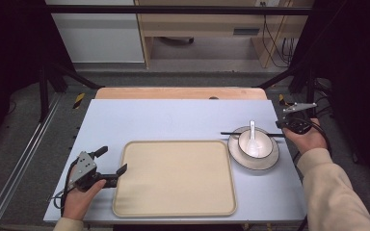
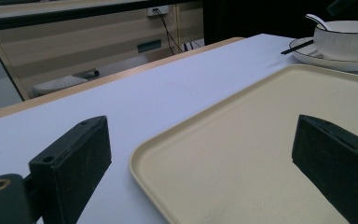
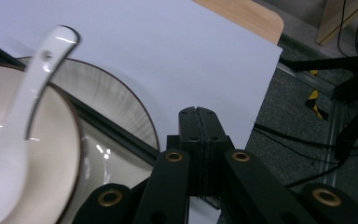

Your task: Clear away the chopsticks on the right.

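A: Where does everything sit?

B: A beige tray (image 1: 175,177) lies empty at the near middle of the table (image 1: 173,118). Just right of it is a plate (image 1: 253,161) with a bowl (image 1: 255,143) on it and a spoon (image 1: 252,133) standing in the bowl, handle pointing far. Chopsticks (image 1: 232,133) rest across the plate's far side, their long axis running left to right.

A: And the tools?

B: The left gripper (image 1: 111,166) is at the tray's near left edge with its jaws spread wide; in the left gripper view one jaw is over the table and the other over the tray, so it straddles the rim and grips nothing. The right gripper (image 1: 285,126) is just right of the plate, near the right end of the chopsticks. In the right gripper view its jaws are pressed flat together, and I see nothing between them.

A: So which hand goes for the dishes?

B: My guess is the right; it is almost touching the plate, and the dishes lie to its left. The tray lies to the right of the left gripper, well apart from the bowl.

A: Any labels or writing?

B: None I can read.
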Demonstrator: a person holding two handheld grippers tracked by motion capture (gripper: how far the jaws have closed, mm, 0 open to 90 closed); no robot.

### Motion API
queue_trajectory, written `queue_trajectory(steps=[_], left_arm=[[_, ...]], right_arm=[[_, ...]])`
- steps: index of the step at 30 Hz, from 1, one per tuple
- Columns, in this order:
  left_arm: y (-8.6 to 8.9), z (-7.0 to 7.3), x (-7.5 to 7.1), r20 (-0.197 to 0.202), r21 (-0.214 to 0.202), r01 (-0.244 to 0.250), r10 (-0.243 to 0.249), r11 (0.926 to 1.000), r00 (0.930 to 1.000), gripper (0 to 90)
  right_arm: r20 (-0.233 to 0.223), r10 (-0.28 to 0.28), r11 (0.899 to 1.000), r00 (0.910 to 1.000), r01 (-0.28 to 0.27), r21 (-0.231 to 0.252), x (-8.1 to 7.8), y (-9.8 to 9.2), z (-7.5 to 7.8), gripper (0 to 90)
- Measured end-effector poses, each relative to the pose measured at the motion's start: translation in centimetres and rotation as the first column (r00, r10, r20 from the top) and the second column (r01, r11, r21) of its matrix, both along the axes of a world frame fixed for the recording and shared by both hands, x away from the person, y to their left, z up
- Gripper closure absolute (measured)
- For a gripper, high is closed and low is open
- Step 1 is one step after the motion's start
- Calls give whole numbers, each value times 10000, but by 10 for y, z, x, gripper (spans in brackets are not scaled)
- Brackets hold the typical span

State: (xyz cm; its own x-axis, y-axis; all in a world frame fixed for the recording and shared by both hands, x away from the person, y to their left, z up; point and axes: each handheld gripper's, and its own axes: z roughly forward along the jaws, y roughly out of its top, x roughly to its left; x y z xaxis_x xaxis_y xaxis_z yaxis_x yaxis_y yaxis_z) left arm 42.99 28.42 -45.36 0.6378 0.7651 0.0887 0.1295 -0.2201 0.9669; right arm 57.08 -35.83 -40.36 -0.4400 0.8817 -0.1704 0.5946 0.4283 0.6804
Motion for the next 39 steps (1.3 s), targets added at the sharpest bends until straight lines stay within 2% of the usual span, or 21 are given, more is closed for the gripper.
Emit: queue_trajectory(steps=[3, 4, 6, 7, 14, 17, 24, 27, 36, 39], left_arm=[[1, -1, 1, -50, -10, -35, 35, 10000, 10000, 43], [1, -1, 1, -48, -3, -32, 32, 10000, 10000, 43], [1, -1, 1, -44, 13, -25, 25, 10000, 10000, 43], [1, -1, 1, -36, 33, -25, 26, 10000, 10000, 43], [0, -1, 0, -41, 63, 9, -9, 10000, 10000, 44], [-1, -1, 0, -48, 124, 53, -53, 9999, 10000, 44], [-3, -2, 0, -66, 239, 145, -143, 9996, 9999, 44], [-4, -3, -1, -103, 324, 192, -189, 9993, 9998, 44], [-8, -3, 0, -126, 454, 284, -278, 9986, 9995, 45], [-8, -3, 0, -144, 513, 307, -300, 9982, 9994, 45]], right_arm=[[-292, -229, 9996, 9993, 233, 146, 11, -2, -11, 900], [-543, -269, 9996, 9982, 267, -50, 16, -1, -16, 900], [-637, -341, 9993, 9974, 330, -185, 18, 0, -19, 900], [-842, -410, 9988, 9956, 385, -311, 21, -3, -24, 900], [-1165, -503, 9980, 9919, 454, -442, 20, -6, -32, 900], [-1302, -368, 9981, 9908, 300, -533, 17, -7, -33, 900], [-1695, -315, 9988, 9850, 245, -435, 3, -8, -36, 900], [-1790, -314, 9977, 9833, 200, -652, -10, -10, -37, 900], [-1774, -369, 9988, 9834, 303, -395, -36, -11, -37, 898], [-1516, -427, 9988, 9875, 388, -288, -43, -13, -34, 878]])
